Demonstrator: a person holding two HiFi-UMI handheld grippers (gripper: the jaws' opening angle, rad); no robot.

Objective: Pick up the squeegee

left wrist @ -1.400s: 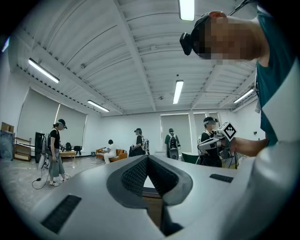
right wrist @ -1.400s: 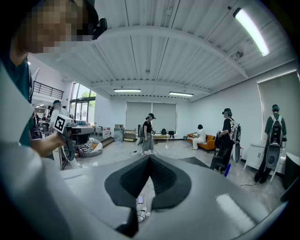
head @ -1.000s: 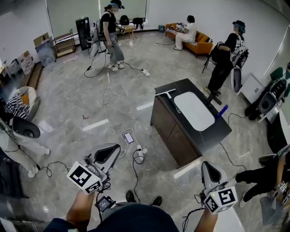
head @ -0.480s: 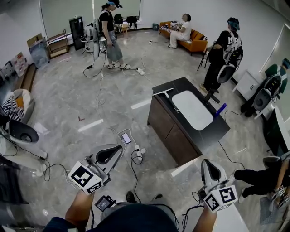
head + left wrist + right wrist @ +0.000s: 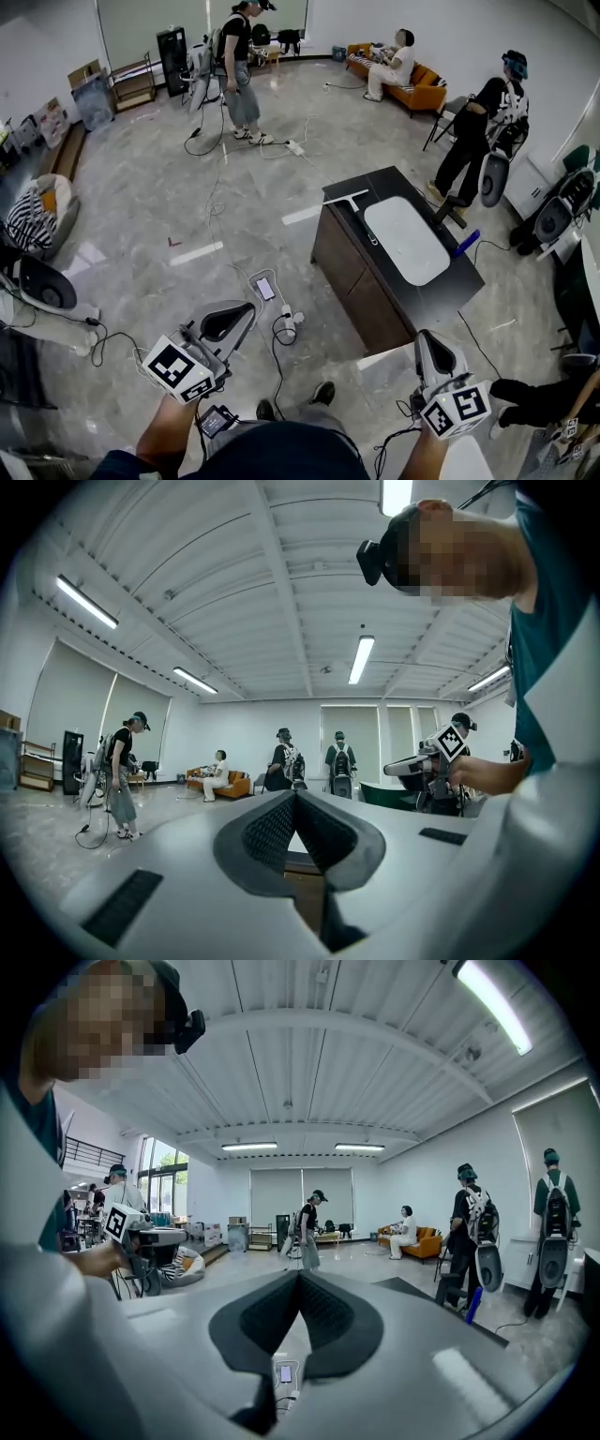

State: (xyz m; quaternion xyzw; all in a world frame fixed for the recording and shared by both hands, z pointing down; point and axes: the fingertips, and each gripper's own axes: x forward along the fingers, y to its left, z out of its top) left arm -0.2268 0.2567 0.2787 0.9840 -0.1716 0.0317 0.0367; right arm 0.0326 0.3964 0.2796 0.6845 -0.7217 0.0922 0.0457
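Note:
The squeegee (image 5: 352,204), white blade and thin handle, lies on the near left corner of a dark cabinet top (image 5: 448,286), beside a white oval basin (image 5: 405,239). It is far ahead of both grippers. My left gripper (image 5: 246,308) is held low at the left over the floor, jaws shut and empty. My right gripper (image 5: 424,337) is at the lower right, short of the cabinet's near end, also shut and empty. In the left gripper view, the left gripper (image 5: 296,797) points level with the pads meeting. In the right gripper view, the right gripper (image 5: 300,1274) points slightly down, pads together.
A phone (image 5: 266,288), a power strip (image 5: 292,319) and cables lie on the floor between me and the cabinet. A blue object (image 5: 465,243) sticks out at the cabinet's far side. One person (image 5: 480,131) stands behind the cabinet, another (image 5: 242,70) stands farther back.
Both grippers have shifted a little across the floor toward the cabinet and stay shut. The person behind the cabinet has stepped to the right. My shoes now show below.

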